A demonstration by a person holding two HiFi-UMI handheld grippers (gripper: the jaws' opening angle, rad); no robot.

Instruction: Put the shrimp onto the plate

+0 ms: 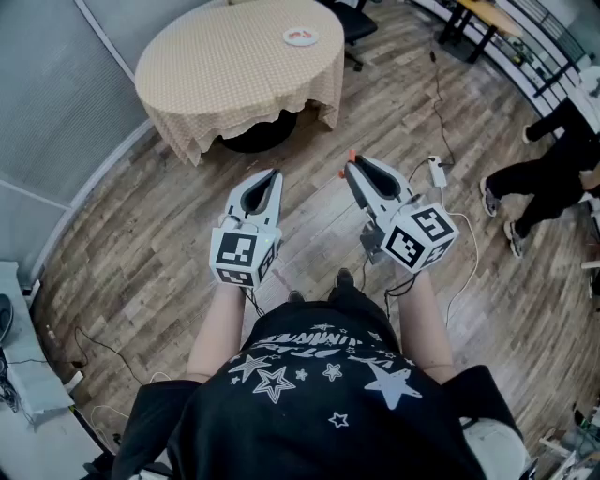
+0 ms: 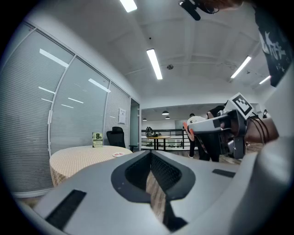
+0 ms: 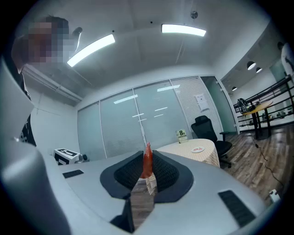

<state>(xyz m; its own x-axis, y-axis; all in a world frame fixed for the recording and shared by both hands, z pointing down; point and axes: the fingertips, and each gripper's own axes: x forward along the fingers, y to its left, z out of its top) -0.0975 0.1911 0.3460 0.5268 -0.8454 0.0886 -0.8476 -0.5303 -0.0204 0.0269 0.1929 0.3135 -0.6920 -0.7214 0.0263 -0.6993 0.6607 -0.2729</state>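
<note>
I hold both grippers over the wooden floor, well short of the round table (image 1: 234, 66) with its beige checked cloth. A white plate (image 1: 300, 37) lies on the table's far right part; it also shows as the plate (image 3: 198, 149) and the plate (image 2: 118, 154) in the gripper views. My right gripper (image 1: 353, 164) is shut on a small orange-red shrimp (image 1: 352, 156), and that shrimp (image 3: 147, 160) stands upright between the jaws. My left gripper (image 1: 273, 175) is shut with nothing in it. From the left gripper view the right gripper (image 2: 216, 126) shows with the shrimp (image 2: 185, 128) at its tip.
A black office chair (image 1: 354, 23) stands behind the table. A person in dark clothes (image 1: 548, 173) is at the right. A cable and power strip (image 1: 437, 172) lie on the floor. A small sign (image 3: 182, 136) stands on the table. Desks (image 1: 19, 375) are at the lower left.
</note>
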